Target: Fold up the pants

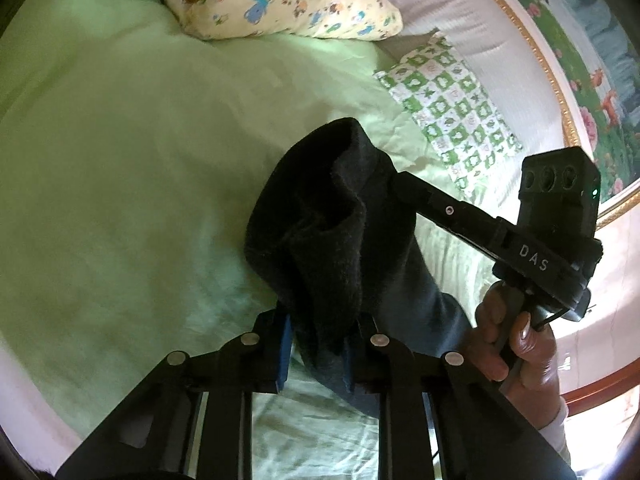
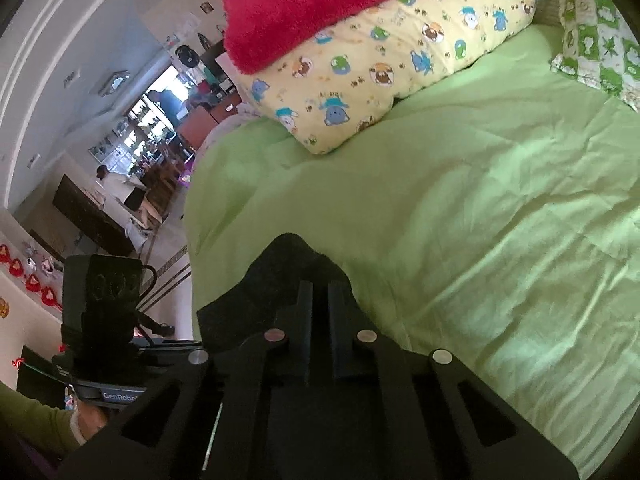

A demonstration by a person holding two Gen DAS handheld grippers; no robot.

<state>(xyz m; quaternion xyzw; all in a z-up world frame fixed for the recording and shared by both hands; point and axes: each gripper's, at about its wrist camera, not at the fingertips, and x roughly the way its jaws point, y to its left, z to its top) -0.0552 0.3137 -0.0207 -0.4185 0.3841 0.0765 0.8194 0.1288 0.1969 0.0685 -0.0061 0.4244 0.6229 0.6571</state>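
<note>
Left wrist view shows our left claw (image 1: 316, 344) and right claw (image 1: 400, 188) both pinching the dark pants (image 1: 332, 220), bunched at six o'clock over the bed (image 1: 120, 160), folding barely begun.

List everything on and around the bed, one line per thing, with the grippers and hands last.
pants: one, dark, bunched and lifted over the sheet, pinched by both grippers
bed sheet: one, light green, covering the bed
cartoon pillow: one, yellow with animal print, at the head of the bed
red blanket: one, fluffy, on top of the cartoon pillow
checked pillow: one, green and white, beside the cartoon pillow
framed picture: one, gold frame, flowers, beyond the checked pillow
left gripper: black, blue pads, shut on pants
right gripper: black, shut on pants
right hand: on the right gripper's handle
</note>
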